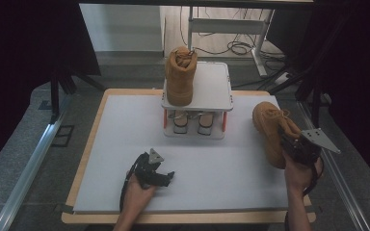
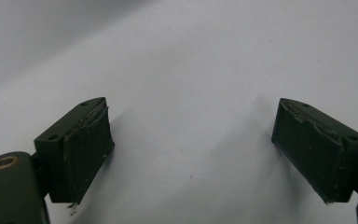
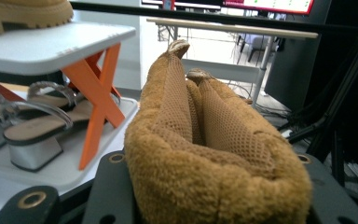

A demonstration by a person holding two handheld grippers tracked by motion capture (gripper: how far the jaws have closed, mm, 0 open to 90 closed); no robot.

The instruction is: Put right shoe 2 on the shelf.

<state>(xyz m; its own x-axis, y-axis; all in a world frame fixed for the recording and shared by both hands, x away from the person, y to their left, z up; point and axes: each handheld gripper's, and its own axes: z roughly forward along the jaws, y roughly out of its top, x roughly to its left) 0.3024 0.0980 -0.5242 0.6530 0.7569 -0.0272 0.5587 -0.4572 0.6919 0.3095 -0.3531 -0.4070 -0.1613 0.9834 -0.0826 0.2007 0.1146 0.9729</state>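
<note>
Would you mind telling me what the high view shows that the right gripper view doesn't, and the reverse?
High view alone: the left gripper resting open on the white mat, and the whole boot on the rack's top shelf. Right gripper view alone: the held boot's mesh lining and the rack's orange cross brace. Both: the held boot, the white rack and the silver heeled sandals beneath.

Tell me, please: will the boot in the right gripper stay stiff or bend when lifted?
The boot is held by its soft padded collar, which will probably squash. Its thick sole likely makes it toe-heavy, so it may sag from the right gripper.
</note>
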